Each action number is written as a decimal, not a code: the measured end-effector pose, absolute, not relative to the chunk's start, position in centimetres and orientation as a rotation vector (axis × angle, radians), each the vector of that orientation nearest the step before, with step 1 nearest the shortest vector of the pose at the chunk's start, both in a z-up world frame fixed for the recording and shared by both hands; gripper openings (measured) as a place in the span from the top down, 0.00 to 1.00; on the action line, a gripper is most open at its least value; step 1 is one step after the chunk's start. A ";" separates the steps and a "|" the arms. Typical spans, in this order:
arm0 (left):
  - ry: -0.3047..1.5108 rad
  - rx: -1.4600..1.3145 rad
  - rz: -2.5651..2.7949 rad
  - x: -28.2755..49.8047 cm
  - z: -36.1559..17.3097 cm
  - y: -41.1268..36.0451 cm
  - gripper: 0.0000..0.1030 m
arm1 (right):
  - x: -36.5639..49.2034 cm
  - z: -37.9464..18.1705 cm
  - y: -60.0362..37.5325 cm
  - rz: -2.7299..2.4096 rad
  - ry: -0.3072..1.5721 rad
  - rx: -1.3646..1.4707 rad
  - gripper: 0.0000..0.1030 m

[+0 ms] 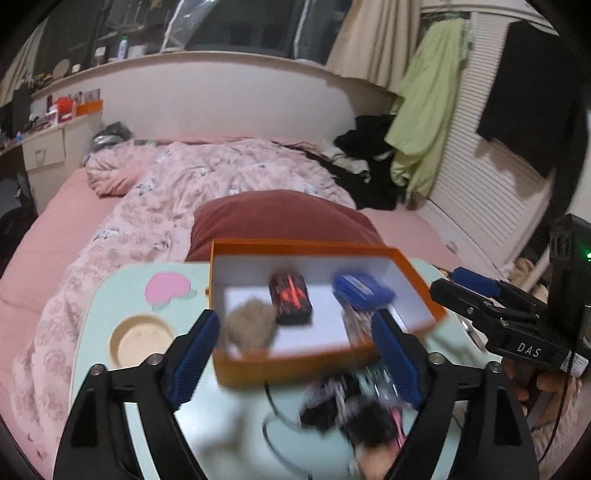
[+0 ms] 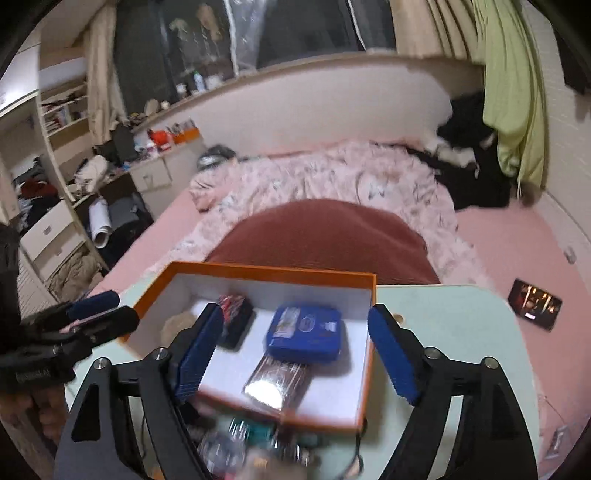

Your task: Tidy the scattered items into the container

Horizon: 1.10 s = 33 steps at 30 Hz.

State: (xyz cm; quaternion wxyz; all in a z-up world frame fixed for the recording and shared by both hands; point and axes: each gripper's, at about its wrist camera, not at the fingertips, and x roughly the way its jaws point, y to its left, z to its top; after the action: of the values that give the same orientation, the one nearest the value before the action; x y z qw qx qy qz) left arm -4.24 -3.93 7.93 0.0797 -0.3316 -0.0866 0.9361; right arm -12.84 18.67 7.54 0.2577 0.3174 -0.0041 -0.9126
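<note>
Both jaws gape wide over the orange box (image 1: 295, 365) rim.

1. A bed (image 1: 66, 206) is filling the room, a pink quilt (image 1: 207, 173) lying rumpled across it.
2. A maroon pillow (image 2: 321, 236) is sitting at the bed's near end.
3. A dark window (image 2: 306, 33) is stretching above the ledge behind the bed.
4. A green cloth (image 1: 424, 122) is hanging right of the bed.
5. Shelves (image 2: 62, 107) are standing left of the bed.
</note>
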 end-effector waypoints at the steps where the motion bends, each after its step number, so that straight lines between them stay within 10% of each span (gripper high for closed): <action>1: -0.247 -0.993 2.795 -2.8 7.7 -3.9 0.11 | -11.8 7.5 19.1 -2.464 -0.002 0.851 0.21; 18: 0.053 -1.149 2.958 7.9 -1.3 -2.2 0.00 | 1.1 -1.1 21.9 -2.364 0.353 0.958 0.21; 23: 0.023 -1.114 2.935 8.1 -1.5 -2.7 0.00 | 0.7 -2.3 23.0 -2.418 0.251 0.893 0.01; 33: 0.025 -1.100 2.937 7.8 -1.4 -2.6 0.00 | 0.7 -2.5 23.3 -2.433 0.221 0.789 0.00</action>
State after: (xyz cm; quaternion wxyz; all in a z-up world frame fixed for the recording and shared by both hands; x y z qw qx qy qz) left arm 7.84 -2.61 -1.41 0.0027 -0.3508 0.0080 0.9364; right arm 0.75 23.27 -2.52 0.2834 0.2947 0.0824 -0.9089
